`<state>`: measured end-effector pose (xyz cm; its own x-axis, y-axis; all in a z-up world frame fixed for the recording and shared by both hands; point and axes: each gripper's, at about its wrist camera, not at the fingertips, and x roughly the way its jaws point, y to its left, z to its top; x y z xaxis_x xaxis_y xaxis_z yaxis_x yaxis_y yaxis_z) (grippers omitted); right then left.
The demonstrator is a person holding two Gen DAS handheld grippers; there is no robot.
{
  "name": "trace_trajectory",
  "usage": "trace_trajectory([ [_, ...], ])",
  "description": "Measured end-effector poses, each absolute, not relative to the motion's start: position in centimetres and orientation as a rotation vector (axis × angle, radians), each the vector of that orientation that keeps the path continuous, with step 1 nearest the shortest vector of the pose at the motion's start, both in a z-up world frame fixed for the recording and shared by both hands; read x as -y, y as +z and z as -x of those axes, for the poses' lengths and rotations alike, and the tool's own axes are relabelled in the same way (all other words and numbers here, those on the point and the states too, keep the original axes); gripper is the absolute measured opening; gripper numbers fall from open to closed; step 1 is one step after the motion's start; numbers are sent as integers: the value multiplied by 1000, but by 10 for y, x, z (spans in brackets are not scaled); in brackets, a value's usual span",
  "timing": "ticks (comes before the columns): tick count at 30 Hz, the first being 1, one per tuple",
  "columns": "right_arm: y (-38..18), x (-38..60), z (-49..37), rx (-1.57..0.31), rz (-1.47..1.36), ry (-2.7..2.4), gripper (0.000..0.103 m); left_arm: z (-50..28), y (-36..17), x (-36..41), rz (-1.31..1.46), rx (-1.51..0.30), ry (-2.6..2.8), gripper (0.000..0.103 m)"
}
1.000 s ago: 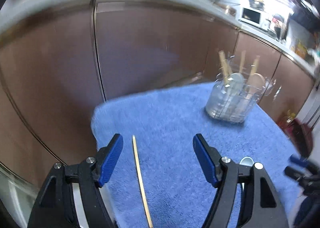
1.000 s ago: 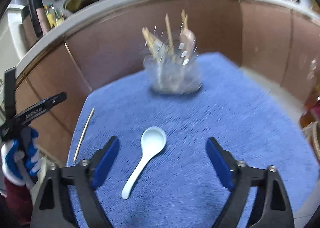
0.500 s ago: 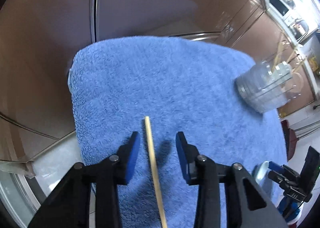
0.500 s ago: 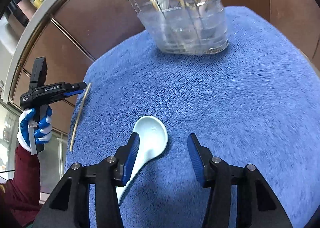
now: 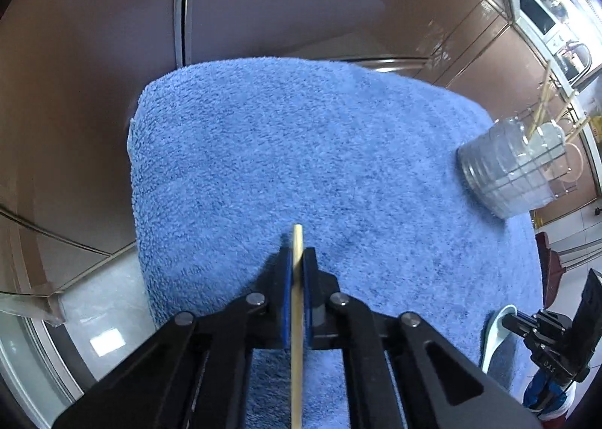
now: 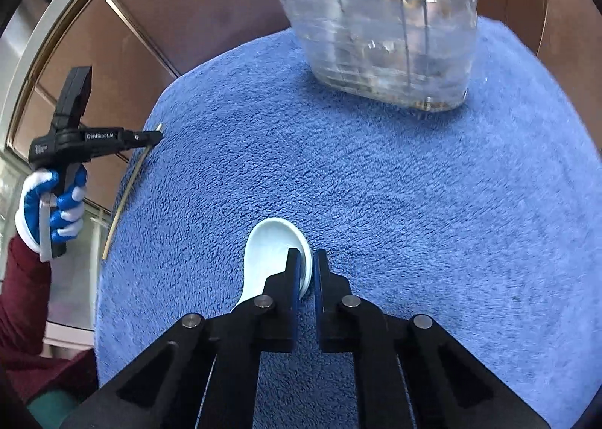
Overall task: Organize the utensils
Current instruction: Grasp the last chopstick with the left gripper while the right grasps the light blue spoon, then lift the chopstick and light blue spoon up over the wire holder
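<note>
Left tongs [image 5: 298, 259] pinch a thin, pale wooden chopstick [image 5: 297, 320] near the towel's left edge; right tongs [image 6: 306, 263] are pressed onto the rim of a glossy white spoon [image 6: 271, 252] (its handle hidden under them). Both lie on the fuzzy blue towel [image 6: 414, 203] covering the bench. Farther back, a clear ribbed holder [image 6: 380, 49] carries more chopsticks and spoons, with brown cabinets [image 5: 263, 3] behind.

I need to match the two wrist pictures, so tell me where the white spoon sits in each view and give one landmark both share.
Left wrist view: white spoon at the lower right edge, on the blue towel, beside the right gripper.
Right wrist view: white spoon low in the centre, its bowl rim between the right gripper pads.
Shared landmark: the clear utensil holder, at the towel's far side.
</note>
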<state>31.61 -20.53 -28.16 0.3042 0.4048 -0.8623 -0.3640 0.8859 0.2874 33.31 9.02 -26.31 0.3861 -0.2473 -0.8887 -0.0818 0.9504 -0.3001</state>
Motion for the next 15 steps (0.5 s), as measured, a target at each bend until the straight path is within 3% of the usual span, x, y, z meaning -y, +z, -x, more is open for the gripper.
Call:
trace_trajectory([
  [8,-235,207,-282,-1008,44,457,6,-307,-197,-69,287,-955,-198,5],
  [15,-164,219,-271,-798,80,352,6,-305,-108,-24,310,-672,-317,5],
])
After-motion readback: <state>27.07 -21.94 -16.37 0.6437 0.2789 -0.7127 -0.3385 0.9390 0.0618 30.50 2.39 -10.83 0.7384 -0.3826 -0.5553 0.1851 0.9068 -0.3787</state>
